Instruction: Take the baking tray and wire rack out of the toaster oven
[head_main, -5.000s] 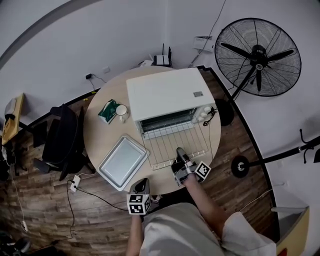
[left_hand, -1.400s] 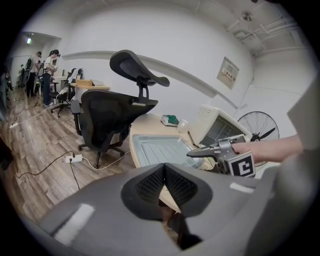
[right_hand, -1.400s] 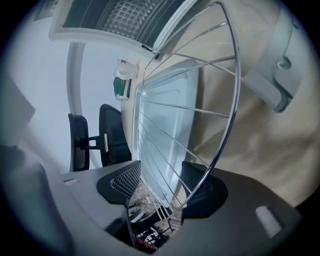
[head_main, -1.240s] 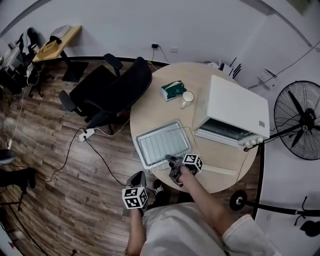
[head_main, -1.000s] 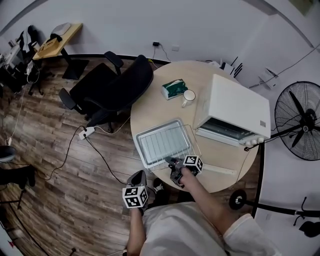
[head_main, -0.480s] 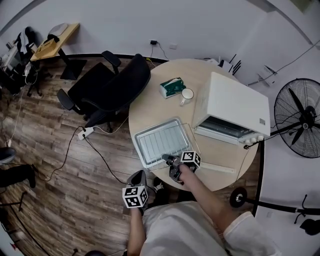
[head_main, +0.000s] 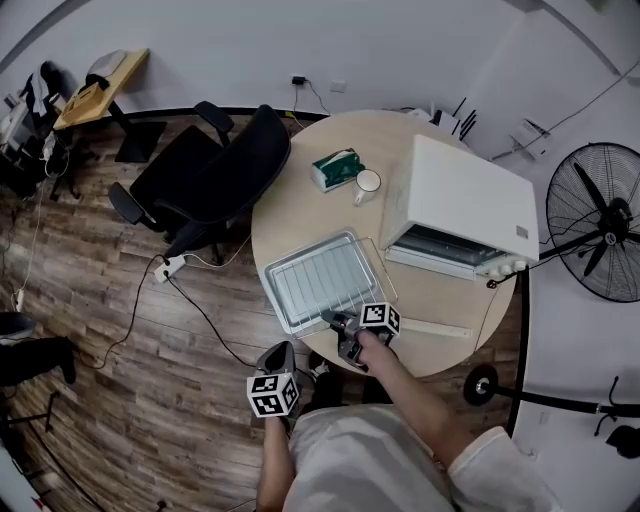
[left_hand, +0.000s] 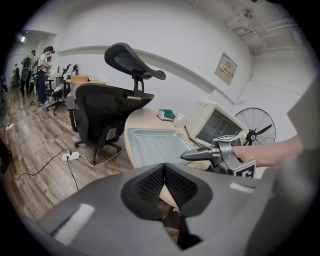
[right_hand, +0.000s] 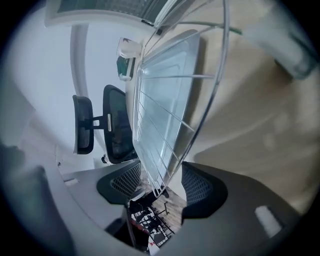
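Note:
The wire rack (head_main: 328, 272) lies on top of the grey baking tray (head_main: 283, 305) on the round wooden table (head_main: 300, 215), left of the white toaster oven (head_main: 455, 200). My right gripper (head_main: 336, 322) is at the rack's near edge. In the right gripper view its jaws stand open, with the rack's edge (right_hand: 165, 120) between them and the right gripper (right_hand: 160, 186) not clamping it. My left gripper (head_main: 278, 362) hangs off the table's near side, shut on nothing (left_hand: 164, 174). The tray (left_hand: 155, 145) and right gripper (left_hand: 200, 154) show ahead of it.
A green tissue pack (head_main: 335, 168) and a white mug (head_main: 367, 182) sit at the table's far side. A black office chair (head_main: 215, 180) stands to the left, a floor fan (head_main: 595, 220) to the right. A power strip (head_main: 168, 268) and cables lie on the floor.
Five seconds ago the rack lay on the oven's open door with my right gripper at it; now it rests over the tray. Over the last second the right gripper barely moved.

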